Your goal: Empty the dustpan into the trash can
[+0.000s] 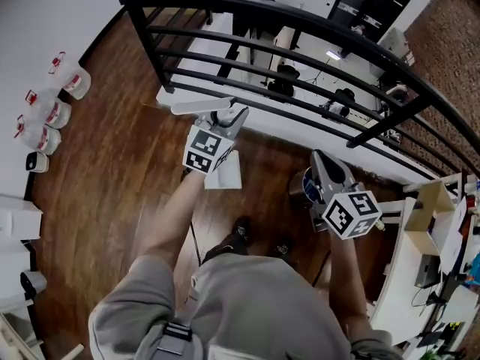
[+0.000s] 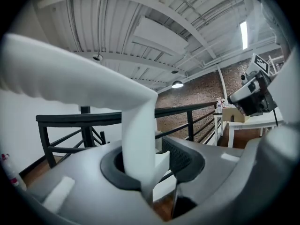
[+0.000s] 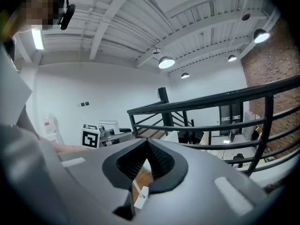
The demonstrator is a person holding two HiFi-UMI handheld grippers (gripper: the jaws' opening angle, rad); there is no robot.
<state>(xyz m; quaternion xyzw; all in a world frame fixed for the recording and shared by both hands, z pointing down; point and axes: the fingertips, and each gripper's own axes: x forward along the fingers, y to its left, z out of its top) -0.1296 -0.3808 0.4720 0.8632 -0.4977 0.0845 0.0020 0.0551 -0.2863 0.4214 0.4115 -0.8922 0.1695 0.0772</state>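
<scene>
In the head view my left gripper is shut on the long white handle of a white dustpan, which hangs below it over the wooden floor. In the left gripper view the handle stands upright between the pads of that gripper. My right gripper is shut and holds nothing; it hovers over a dark round trash can, which it partly hides. In the right gripper view the tips of the right gripper meet, with only floor showing below them.
A black metal railing runs across just ahead, with a lower level beyond it. Several white jugs line the left wall. A white table with a cardboard box stands at the right. The person's shoes are on the floor below.
</scene>
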